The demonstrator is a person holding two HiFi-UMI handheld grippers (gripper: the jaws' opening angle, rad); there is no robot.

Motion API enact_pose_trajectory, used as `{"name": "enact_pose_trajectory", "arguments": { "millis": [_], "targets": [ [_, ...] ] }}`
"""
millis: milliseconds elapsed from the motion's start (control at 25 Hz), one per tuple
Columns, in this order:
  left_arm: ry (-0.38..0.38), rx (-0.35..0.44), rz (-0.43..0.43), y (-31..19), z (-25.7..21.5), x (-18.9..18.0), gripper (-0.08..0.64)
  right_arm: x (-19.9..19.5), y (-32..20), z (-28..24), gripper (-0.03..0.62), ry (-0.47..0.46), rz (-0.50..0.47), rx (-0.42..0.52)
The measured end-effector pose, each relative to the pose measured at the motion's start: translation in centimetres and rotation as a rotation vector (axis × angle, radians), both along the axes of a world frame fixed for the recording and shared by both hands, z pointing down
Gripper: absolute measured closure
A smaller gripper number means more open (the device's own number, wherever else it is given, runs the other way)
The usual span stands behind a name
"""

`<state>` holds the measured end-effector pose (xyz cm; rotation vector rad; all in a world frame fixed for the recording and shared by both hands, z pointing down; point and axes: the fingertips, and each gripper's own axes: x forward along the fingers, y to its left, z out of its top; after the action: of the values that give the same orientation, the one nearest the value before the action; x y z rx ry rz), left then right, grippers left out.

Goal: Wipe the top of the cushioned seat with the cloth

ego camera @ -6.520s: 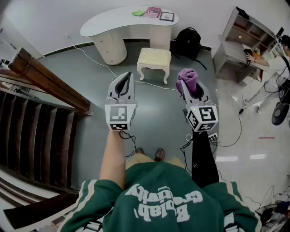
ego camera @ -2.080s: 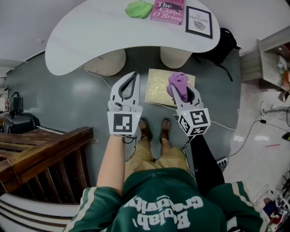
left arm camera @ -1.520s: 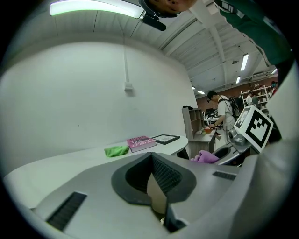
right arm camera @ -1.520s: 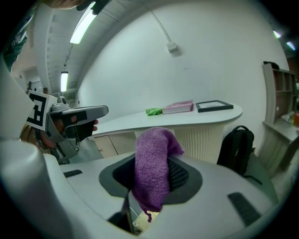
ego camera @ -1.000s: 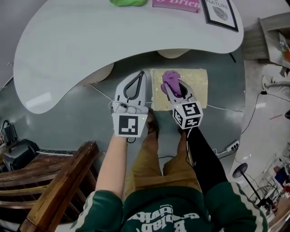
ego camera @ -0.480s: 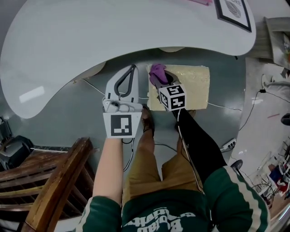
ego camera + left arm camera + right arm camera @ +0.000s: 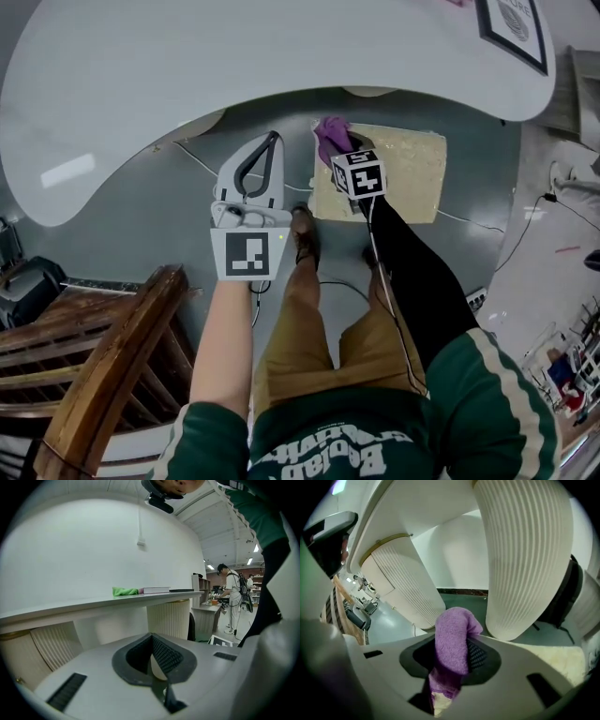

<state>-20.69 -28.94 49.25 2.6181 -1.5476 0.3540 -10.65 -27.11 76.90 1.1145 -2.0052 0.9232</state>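
Seat [image 7: 412, 173] far-left corner, R gripper [image 7: 337, 150] clamping cloth [image 7: 330, 137]

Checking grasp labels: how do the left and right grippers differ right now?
Left gripper: claw shut on nothing. Right gripper: claw shut on the purple cloth.
Left gripper hangs over the floor beside the cushioned seat. Right gripper is over the seat's far left corner.
Shared: same grey build, both pointing toward the white desk.

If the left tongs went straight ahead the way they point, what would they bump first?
Probably the white desk's ribbed leg, right beyond the shut, empty left tongs, though depth is hard to judge.
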Motion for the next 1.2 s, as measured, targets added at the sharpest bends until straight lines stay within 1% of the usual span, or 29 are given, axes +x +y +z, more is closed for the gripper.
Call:
{"name": "enact_pose_trajectory", "arguments": {
  "millis": [120, 240, 440, 600, 720, 800, 880, 960, 1080, 1200],
  "targets": [
    [-0.012, -0.002, 0.010, -0.3, 0.2, 1.1, 0.545, 1.9, 0.3, -0.1, 0.465, 0.015, 0.018, 0.003],
    [-0.010, -0.006, 0.027, -0.7, 0.2, 2.9, 0.545, 5.0, 0.8, -0.1, 0.465, 0.038, 0.039, 0.000],
    [-0.021, 0.005, 0.069, -1.4, 0.1, 7.2, 0.545, 12.5, 1.9, 0.1, 0.465, 0.075, 0.096, -0.011],
    [0.011, -0.001, 0.069, -1.6, -0.3, 11.0, 0.545, 18.6, 2.4, -0.3, 0.465, 0.104, 0.133, -0.008],
    [-0.006, 0.003, 0.097, -1.2, -0.1, 13.9, 0.545, 22.5, 3.0, -0.5, 0.465, 0.113, 0.172, -0.007],
    [-0.010, -0.008, 0.114, -1.1, 0.4, 16.2, 0.545, 25.5, 3.3, -0.5, 0.465, 0.123, 0.203, -0.012],
    [0.003, -0.027, 0.116, -1.1, 0.8, 18.4, 0.545, 28.5, 3.9, -0.1, 0.465, 0.130, 0.244, -0.033],
    [0.022, -0.038, 0.111, -1.1, 1.1, 20.1, 0.545, 31.1, 4.8, 0.5, 0.463, 0.126, 0.290, -0.073],
    [0.039, -0.044, 0.109, -1.0, 1.6, 22.0, 0.545, 33.2, 6.2, 1.2, 0.463, 0.100, 0.330, -0.117],
    [0.042, -0.047, 0.113, -0.8, 1.6, 23.3, 0.545, 33.8, 6.9, 1.0, 0.463, 0.079, 0.329, -0.115]
  ]
}}
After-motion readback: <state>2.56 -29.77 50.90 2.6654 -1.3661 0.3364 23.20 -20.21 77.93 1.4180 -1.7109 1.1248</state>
